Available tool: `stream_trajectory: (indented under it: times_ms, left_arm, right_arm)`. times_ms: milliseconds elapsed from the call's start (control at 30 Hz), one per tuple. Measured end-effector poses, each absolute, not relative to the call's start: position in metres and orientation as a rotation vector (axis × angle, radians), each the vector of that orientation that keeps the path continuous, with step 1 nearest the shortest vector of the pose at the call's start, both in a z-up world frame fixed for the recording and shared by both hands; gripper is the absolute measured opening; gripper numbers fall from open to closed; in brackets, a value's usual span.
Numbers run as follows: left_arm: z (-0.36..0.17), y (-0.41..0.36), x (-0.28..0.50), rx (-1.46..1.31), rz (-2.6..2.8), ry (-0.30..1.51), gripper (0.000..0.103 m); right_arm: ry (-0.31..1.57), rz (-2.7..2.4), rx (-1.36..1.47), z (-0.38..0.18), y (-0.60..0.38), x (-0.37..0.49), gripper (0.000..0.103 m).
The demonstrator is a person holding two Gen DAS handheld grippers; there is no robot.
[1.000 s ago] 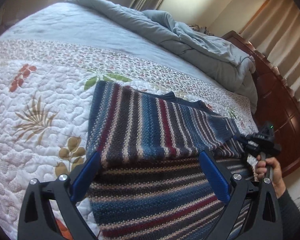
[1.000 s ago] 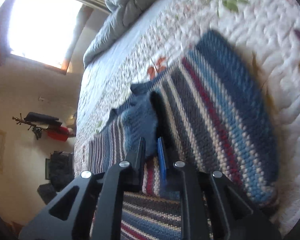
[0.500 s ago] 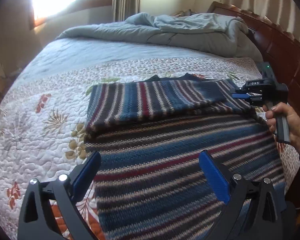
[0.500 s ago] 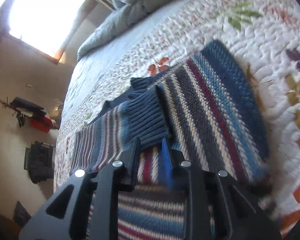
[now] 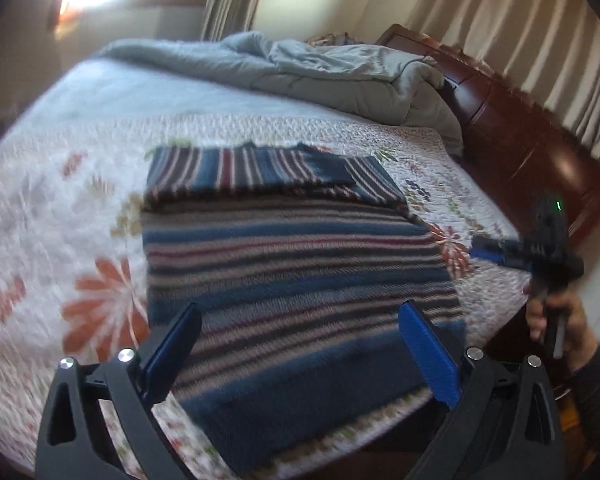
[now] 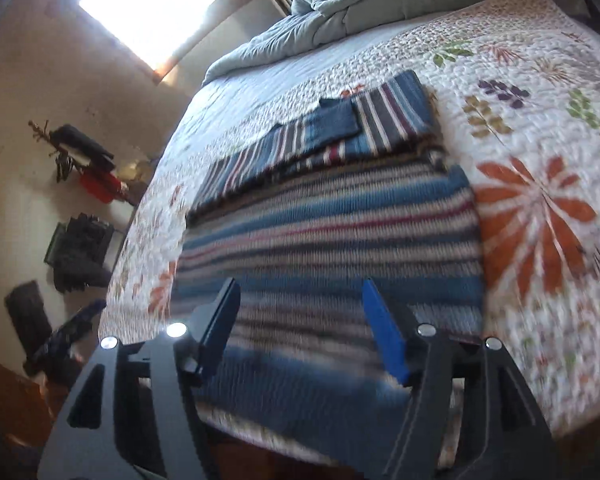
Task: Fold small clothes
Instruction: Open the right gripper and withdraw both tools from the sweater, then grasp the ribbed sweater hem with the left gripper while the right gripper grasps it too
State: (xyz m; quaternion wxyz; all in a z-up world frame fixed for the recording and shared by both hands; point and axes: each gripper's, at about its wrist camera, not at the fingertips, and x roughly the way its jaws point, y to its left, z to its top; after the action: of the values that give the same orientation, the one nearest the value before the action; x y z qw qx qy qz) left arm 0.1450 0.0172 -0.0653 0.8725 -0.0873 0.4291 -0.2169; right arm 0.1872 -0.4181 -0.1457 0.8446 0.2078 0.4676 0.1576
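Observation:
A striped knit sweater point(image 5: 292, 264) in blue, maroon, grey and cream lies flat on the floral quilt point(image 5: 60, 216), its sleeves folded across the far part point(image 5: 260, 172). It also shows in the right wrist view point(image 6: 332, 232). My left gripper point(image 5: 300, 344) is open and empty, above the sweater's near blue hem. My right gripper point(image 6: 304, 320) is open and empty, also over the near hem. The right gripper shows in the left wrist view point(image 5: 500, 252), held in a hand off the bed's right side.
A rumpled grey duvet point(image 5: 320, 72) lies at the far end of the bed. A dark wooden bed frame point(image 5: 532, 140) runs along the right. Curtains and a bright window stand behind. Dark items hang on the wall point(image 6: 84, 152).
My right gripper let go of the folded sleeve, opened and drew back to the near hem. My left gripper also pulled back toward the bed's near edge. Both views are motion-blurred.

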Motion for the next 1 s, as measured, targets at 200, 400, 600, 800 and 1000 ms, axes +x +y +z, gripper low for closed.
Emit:
stream_trajectory:
  times_ms: [200,400,600,800,1000]
  left_arm:
    - [-0.106,0.044,0.103,-0.319,-0.423,1.007,0.099]
    - [-0.151,0.085,0.089,-0.694,-0.465,1.091,0.099]
    - [-0.189,0.095,0.093,-0.792,-0.433,1.152,0.099]
    - [-0.221,0.092,0.103,-0.787,-0.350,1.234,0.099]
    - [-0.232,0.078,0.110,-0.724,-0.342,1.266,0.098]
  right_arm:
    - [1.040,0.327,0.523,-0.166,-0.433,0.103,0.076]
    - [1.082,0.336,0.730,-0.199,-0.452,0.057,0.079]
    - [1.100,0.334,0.771,-0.220,-0.455,0.049,0.069]
    - [1.146,0.300,0.797,-0.246,-0.459,0.063,0.056]
    - [1.186,0.236,0.812,-0.265,-0.467,0.071,0.056]
